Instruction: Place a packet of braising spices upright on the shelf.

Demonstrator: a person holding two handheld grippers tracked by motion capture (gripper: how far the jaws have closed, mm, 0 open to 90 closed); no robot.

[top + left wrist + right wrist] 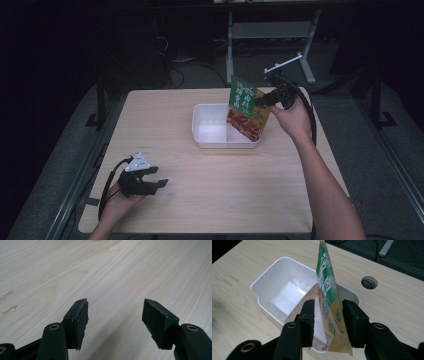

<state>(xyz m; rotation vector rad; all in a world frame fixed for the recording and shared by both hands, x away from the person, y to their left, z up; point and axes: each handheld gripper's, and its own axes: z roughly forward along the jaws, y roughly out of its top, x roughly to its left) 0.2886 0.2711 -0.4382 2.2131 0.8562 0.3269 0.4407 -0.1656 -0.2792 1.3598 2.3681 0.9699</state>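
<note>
Pouch (327, 290) stands upright on the near rim of the white tray (265, 281), its lower edge inside. Right gripper (327, 312) jaws straddle it, released, not pressing. Cable hole (369, 282) in worktop (210, 200) beyond tray. Left gripper (161, 183) jaws spread, empty, low over bare worktop, well apart.

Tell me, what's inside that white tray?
A green-and-orange food packet stands on edge in the white tray, between the right gripper's parted jaws. The rest of the tray's floor looks bare. The packet hides the tray corner behind it.
</note>
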